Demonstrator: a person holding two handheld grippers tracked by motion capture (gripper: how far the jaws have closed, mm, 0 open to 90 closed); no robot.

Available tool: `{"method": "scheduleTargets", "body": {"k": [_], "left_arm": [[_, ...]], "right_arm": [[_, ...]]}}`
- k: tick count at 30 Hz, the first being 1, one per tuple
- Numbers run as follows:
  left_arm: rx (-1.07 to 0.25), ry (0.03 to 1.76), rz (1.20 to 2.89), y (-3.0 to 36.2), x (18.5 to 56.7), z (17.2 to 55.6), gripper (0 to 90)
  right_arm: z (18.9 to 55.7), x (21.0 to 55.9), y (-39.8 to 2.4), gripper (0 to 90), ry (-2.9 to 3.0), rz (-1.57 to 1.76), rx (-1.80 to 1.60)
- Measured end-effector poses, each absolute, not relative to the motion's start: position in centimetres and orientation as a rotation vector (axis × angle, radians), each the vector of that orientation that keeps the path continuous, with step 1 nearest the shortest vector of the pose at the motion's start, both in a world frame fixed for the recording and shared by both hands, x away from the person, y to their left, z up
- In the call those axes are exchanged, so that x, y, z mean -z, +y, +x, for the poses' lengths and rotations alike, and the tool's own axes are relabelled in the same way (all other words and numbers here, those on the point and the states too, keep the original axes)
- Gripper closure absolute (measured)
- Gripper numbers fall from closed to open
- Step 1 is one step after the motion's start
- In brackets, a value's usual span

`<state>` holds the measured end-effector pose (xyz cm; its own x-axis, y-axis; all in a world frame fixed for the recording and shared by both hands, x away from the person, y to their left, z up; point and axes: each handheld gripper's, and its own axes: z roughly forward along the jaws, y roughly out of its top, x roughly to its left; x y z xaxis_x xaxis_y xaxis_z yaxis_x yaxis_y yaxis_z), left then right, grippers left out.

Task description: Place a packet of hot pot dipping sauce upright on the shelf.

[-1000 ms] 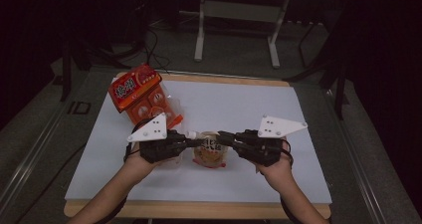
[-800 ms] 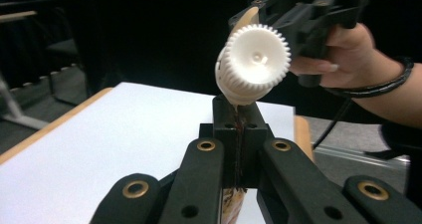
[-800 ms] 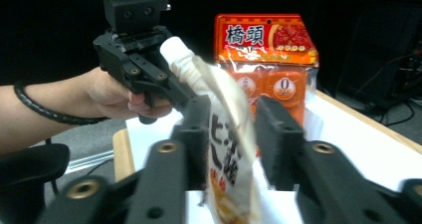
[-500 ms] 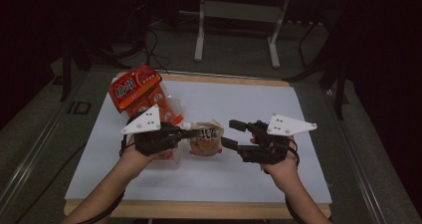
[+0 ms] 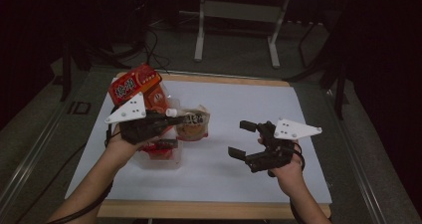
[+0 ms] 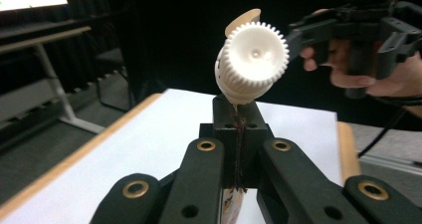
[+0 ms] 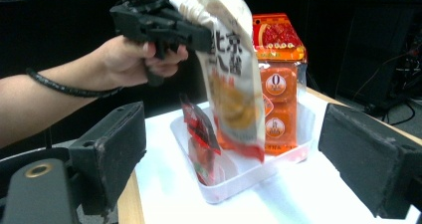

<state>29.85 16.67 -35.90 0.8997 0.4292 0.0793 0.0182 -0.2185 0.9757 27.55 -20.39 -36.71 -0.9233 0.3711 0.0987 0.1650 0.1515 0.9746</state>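
- White plastic is catching the eye first: the ribbed cap [image 6: 254, 52] of a spouted sauce pouch [image 5: 191, 125] is sticking up just past the left claw [image 6: 239, 129], whose jaws are pinching the pouch's top edge flat between them.
- That pouch is hanging in the air from the left claw [image 5: 174, 120], its lower end dangling over the clear plastic tray [image 7: 234, 181] on the white surface [image 5: 239, 109].
- Standing in the tray is an orange packet [image 7: 278, 84], and a small red sachet [image 7: 199, 129] is leaning at the near side.
- Off to the right, the right claw [image 5: 247, 140] is hovering with nothing between its pads; its jaws have just been opening and are standing wide, well apart from the pouch.
- Judging by this, the handover to one claw is done; what is left is lowering the pouch into the tray beside the packets and letting go.
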Motion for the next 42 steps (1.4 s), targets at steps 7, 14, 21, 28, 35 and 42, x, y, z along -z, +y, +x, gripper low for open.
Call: {"method": "scheduleTargets", "body": {"k": [7,14,21,28,35,42], "left_arm": [[-0.434,0.352,1.742,18.9,35.9,30.9,90.0],[-0.457,0.391,1.75,20.9,36.6,31.7,90.0],[-0.45,0.431,1.765,22.6,38.1,32.2,90.0],[-0.426,0.457,1.775,23.7,39.4,32.1,90.0],[-0.382,0.439,1.797,23.8,39.9,31.5,90.0],[-0.329,0.421,1.825,23.5,40.7,31.3,90.0]], "right_arm": [[27.7,37.5,-21.1,12.0,2.265,0.552,-1.888],[27.8,38.0,-21.2,12.8,2.278,0.545,-1.828],[28.0,38.9,-21.5,12.7,2.29,0.557,-1.806],[28.2,39.2,-22.0,12.8,2.287,0.575,-1.82],[28.4,39.4,-22.3,12.9,2.285,0.592,-1.828],[28.4,39.4,-22.3,13.0,2.291,0.595,-1.834]]}}
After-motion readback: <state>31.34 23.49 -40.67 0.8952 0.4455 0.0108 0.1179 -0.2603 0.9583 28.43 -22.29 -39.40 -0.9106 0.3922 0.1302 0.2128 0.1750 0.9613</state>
